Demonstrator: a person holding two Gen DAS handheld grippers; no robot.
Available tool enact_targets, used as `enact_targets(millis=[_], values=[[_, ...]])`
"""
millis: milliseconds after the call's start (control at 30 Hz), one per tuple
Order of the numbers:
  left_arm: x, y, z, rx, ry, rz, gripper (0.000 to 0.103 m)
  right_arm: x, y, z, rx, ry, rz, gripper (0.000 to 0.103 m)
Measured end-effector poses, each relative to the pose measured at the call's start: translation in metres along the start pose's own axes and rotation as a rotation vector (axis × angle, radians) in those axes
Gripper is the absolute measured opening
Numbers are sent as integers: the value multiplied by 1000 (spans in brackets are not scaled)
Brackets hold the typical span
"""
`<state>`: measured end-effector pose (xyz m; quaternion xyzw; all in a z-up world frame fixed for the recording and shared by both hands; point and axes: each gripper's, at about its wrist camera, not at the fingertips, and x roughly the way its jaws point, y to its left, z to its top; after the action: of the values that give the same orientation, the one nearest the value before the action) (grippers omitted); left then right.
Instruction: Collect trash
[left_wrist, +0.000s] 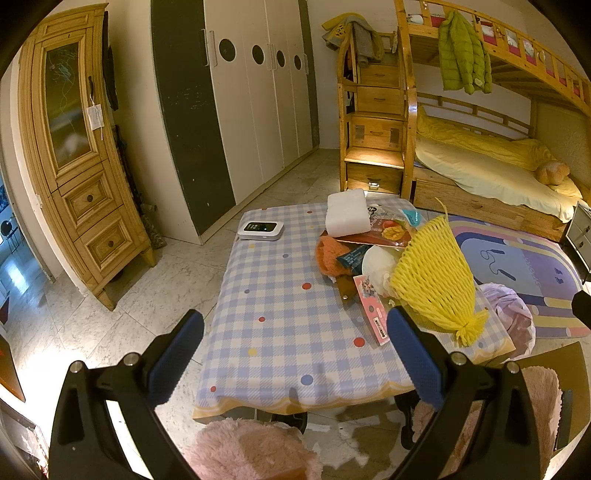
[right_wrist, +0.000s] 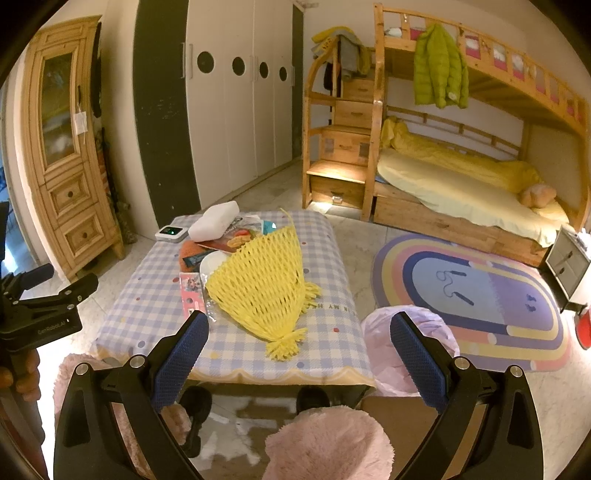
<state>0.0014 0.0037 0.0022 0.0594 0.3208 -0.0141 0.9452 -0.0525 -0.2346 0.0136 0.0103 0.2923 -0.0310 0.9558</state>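
Note:
A low table with a blue checked cloth carries a heap of trash. On top lies a yellow foam fruit net. Behind it are a white foam block, a mango snack wrapper, an orange net, a dark wrapper and a pink card. A pale pink trash bag stands on the floor right of the table. My left gripper is open above the table's near left side. My right gripper is open above the near edge.
A small white device with a lit screen sits at the table's far left corner. Fluffy pink stools stand below the near edge. A rainbow rug, bunk bed and wooden cabinet surround the table.

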Motion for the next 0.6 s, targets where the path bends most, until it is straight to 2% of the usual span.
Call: enact_targets(millis=[600], values=[[3, 1, -1, 0, 1, 0, 96, 0, -1, 0, 3, -1, 2, 98]])
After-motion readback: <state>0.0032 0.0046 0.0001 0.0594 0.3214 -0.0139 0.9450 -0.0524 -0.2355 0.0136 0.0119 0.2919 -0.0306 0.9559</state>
